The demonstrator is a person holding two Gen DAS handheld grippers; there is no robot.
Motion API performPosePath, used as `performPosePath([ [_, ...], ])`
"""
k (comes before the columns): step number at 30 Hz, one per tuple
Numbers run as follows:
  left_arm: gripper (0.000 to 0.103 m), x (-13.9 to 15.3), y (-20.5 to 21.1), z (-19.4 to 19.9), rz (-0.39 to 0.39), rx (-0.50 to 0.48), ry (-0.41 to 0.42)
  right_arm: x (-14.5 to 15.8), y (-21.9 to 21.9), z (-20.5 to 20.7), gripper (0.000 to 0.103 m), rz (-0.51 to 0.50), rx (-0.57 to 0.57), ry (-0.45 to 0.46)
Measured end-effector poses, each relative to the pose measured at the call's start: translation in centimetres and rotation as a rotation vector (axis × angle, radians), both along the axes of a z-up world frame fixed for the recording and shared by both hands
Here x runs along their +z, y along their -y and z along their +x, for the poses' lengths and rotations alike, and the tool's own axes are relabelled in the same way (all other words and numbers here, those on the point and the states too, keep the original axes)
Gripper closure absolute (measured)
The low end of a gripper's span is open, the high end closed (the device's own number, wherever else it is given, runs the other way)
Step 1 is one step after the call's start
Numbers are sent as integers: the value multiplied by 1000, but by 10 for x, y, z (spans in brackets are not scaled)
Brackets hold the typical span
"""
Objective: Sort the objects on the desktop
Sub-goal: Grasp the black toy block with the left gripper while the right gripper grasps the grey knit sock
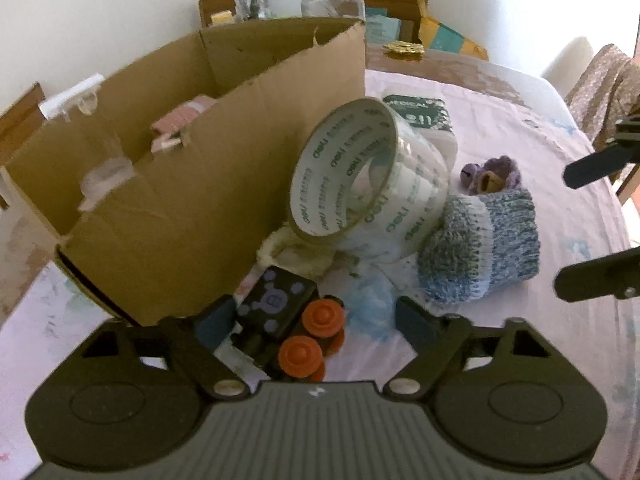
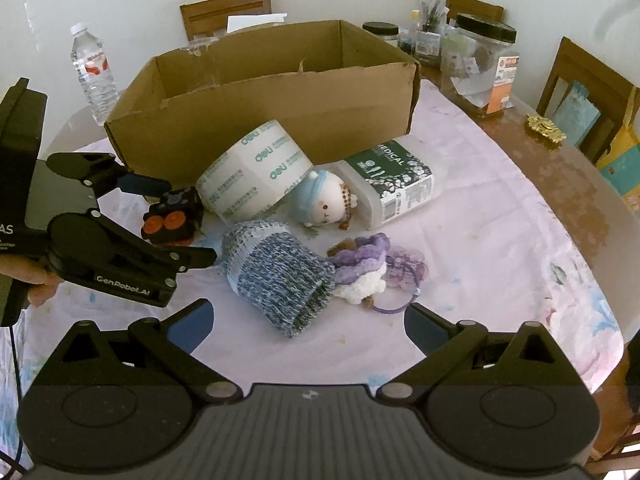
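Note:
A cardboard box stands open at the back of the table; it also shows in the left wrist view. In front of it lie a tape roll, a plush toy, a green-labelled medical container, a blue knit hat and purple knitted items. A black toy with orange wheels sits between the open jaws of my left gripper, untouched on the right side. My right gripper is open and empty, just in front of the knit hat.
A water bottle stands left of the box. Glass jars, wooden chairs and a gold ornament are at the back right. The table has a pale floral cloth.

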State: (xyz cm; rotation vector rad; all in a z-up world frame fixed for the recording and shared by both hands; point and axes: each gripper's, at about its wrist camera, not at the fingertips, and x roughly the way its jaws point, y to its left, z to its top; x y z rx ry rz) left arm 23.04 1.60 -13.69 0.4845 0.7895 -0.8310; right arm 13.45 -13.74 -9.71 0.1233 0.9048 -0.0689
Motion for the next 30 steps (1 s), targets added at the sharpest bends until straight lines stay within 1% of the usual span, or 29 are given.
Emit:
performPosePath([
  [1, 27, 1, -2, 1, -12, -5, -16, 0, 0, 2, 0, 1, -2, 0],
  [3, 37, 2, -4, 2, -20, -8, -39, -1, -1, 5, 0, 7, -7, 0],
  [4, 40, 2, -6, 2, -22, -8, -48, -1, -1, 7, 0, 8, -11, 3],
  [5, 46, 3, -7, 1, -21, -7, -53, -1, -1, 9, 0, 6, -17, 4],
  [6, 49, 4, -9, 1, -20, -9, -56, -1, -2, 12, 0, 4, -23, 5],
  [10, 51, 6, -16, -4, -11, -3, -67, -4, -6, 22, 0, 11, -45, 1],
  [12, 54, 7, -21, -6, -7, 1, -76, -7, -9, 26, 0, 12, -57, -7],
  [17, 54, 8, -30, -12, 7, 3, -77, -10, -16, 34, 0, 11, -85, -3],
  [25, 53, 8, -33, -10, 4, 13, -83, -16, -20, 52, 0, -45, -187, 3],
  [28, 53, 8, -33, -10, 4, 12, -83, -17, -16, 50, 0, -43, -206, -7],
  [30, 53, 8, -34, -10, 5, 11, -82, -16, -13, 45, 0, -36, -199, -14],
])
